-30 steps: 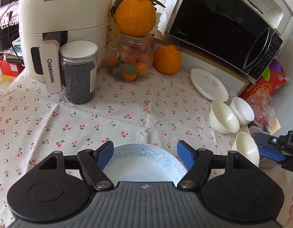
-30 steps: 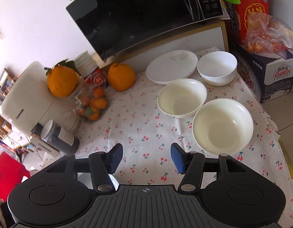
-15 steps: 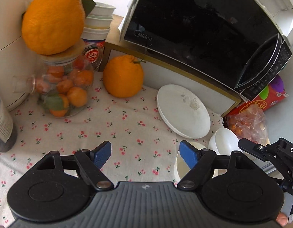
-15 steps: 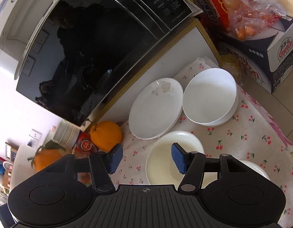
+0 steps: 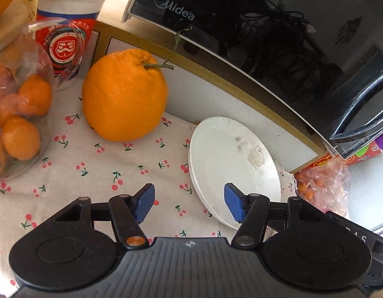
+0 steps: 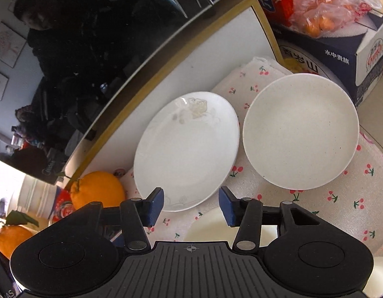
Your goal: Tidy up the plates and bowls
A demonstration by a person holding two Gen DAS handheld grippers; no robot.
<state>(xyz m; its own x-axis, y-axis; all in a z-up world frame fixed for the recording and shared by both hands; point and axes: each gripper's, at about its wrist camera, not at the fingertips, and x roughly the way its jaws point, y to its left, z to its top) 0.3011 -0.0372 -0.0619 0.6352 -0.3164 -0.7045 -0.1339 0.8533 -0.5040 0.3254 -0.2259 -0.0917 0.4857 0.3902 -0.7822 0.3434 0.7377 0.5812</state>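
Observation:
A white plate with a faint flower print lies on the cherry-print cloth below the microwave; it also shows in the right wrist view. A white bowl sits just right of it. A second cream bowl is partly hidden under my right gripper. My left gripper is open and empty, its right finger over the plate's near edge. My right gripper is open and empty, just in front of the plate's near rim.
A black microwave on a white shelf overhangs the back. A large orange and a jar of small oranges stand left. A blue carton with a bag of fruit stands right.
Both grippers have moved forward toward the white plate under the microwave. The blue-patterned plate and the front bowls have dropped out of view.

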